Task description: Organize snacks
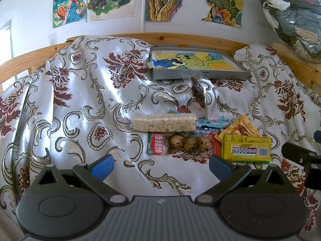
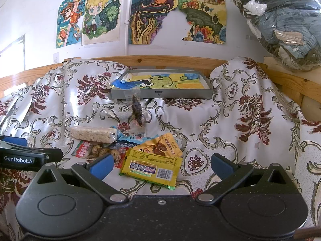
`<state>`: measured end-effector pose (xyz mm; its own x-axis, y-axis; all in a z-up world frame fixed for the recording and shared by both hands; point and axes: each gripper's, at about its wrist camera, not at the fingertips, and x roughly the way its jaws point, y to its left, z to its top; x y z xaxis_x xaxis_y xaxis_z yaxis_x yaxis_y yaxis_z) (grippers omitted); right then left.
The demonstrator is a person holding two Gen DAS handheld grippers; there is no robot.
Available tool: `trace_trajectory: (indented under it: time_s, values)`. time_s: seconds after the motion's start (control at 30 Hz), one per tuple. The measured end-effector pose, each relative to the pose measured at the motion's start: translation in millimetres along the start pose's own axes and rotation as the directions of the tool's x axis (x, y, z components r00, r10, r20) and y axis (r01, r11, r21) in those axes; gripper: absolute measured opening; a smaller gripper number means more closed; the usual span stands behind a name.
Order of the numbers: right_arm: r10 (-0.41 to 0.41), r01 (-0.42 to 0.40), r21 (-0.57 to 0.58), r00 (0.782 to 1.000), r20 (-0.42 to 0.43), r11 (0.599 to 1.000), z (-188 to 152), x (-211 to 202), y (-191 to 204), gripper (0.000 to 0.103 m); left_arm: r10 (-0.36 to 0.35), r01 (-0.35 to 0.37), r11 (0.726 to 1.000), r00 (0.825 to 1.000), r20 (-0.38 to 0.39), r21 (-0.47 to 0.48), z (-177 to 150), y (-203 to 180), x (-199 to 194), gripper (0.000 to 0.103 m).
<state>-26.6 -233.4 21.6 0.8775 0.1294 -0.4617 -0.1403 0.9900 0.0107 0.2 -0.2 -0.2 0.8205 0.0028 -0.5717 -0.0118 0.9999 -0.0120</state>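
Note:
Snacks lie in a loose pile on the patterned cloth: a rice cracker bar, a clear pack of quail eggs, a yellow packet, an orange packet, a blue-white packet and a dark snack in clear wrap. A grey tray lined with a drawing sits behind them. My left gripper is open and empty, just short of the eggs. My right gripper is open, with the yellow packet between its fingers.
A wooden rail runs behind the cloth, with drawings on the wall above. A plastic bag of clothes rests at the upper right. The right gripper's body shows in the left wrist view, the left's body in the right wrist view.

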Motion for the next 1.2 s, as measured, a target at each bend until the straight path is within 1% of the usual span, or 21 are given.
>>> trace_trajectory:
  time_s: [0.17, 0.23, 0.3, 0.53, 0.7, 0.87, 0.93, 1.03, 1.1, 1.2]
  values:
    - [0.001, -0.001, -0.001, 1.000, -0.003, 1.000, -0.4, 0.4, 0.4, 0.102, 0.004, -0.004, 1.000, 1.000, -0.006, 0.002, -0.1, -0.2, 0.3, 0.103]
    - [0.001, -0.001, -0.002, 1.000, -0.006, 1.000, -0.3, 0.8, -2.6, 0.102, 0.007, -0.007, 1.000, 1.000, -0.014, 0.003, -5.2, -1.7, 3.2, 0.103]
    - [0.001, -0.001, -0.006, 1.000, -0.014, 1.000, 0.1, -2.8, 1.6, 0.102, 0.010, -0.010, 1.000, 1.000, -0.023, 0.007, -2.2, -2.2, 3.9, 0.103]
    - [0.016, -0.017, -0.026, 0.999, -0.052, 1.000, -2.9, 9.0, 2.1, 0.102, 0.008, -0.007, 1.000, 0.999, -0.049, 0.013, 4.7, -0.8, 8.7, 0.103]
    - [0.029, -0.034, -0.061, 0.996, -0.082, 0.998, -1.4, 17.2, -1.0, 0.102, 0.002, -0.001, 1.000, 0.998, -0.058, 0.013, 13.0, 1.4, 17.0, 0.102]
    - [0.044, -0.057, -0.125, 0.994, -0.105, 0.990, 2.6, 29.3, -3.7, 0.102, -0.004, 0.004, 1.000, 0.997, -0.071, 0.010, 22.8, 5.2, 29.9, 0.103]
    - [0.060, -0.077, -0.150, 0.992, -0.115, 0.986, 4.8, 35.6, -5.0, 0.102, -0.013, 0.014, 1.000, 0.997, -0.074, 0.010, 26.6, 7.5, 35.8, 0.103]
    - [0.107, -0.130, -0.166, 0.984, -0.139, 0.978, 7.8, 46.0, -7.4, 0.102, -0.036, 0.037, 0.999, 0.996, -0.077, 0.017, 34.3, 12.0, 46.2, 0.103]
    - [0.148, -0.176, -0.182, 0.977, -0.156, 0.967, 10.0, 53.3, -8.5, 0.102, -0.061, 0.063, 0.998, 0.995, -0.082, 0.024, 40.3, 15.4, 54.9, 0.103]
    - [0.186, -0.225, -0.220, 0.965, -0.185, 0.949, 11.9, 66.0, -6.5, 0.102, -0.092, 0.096, 0.995, 0.992, -0.088, 0.041, 51.0, 21.3, 70.7, 0.103]
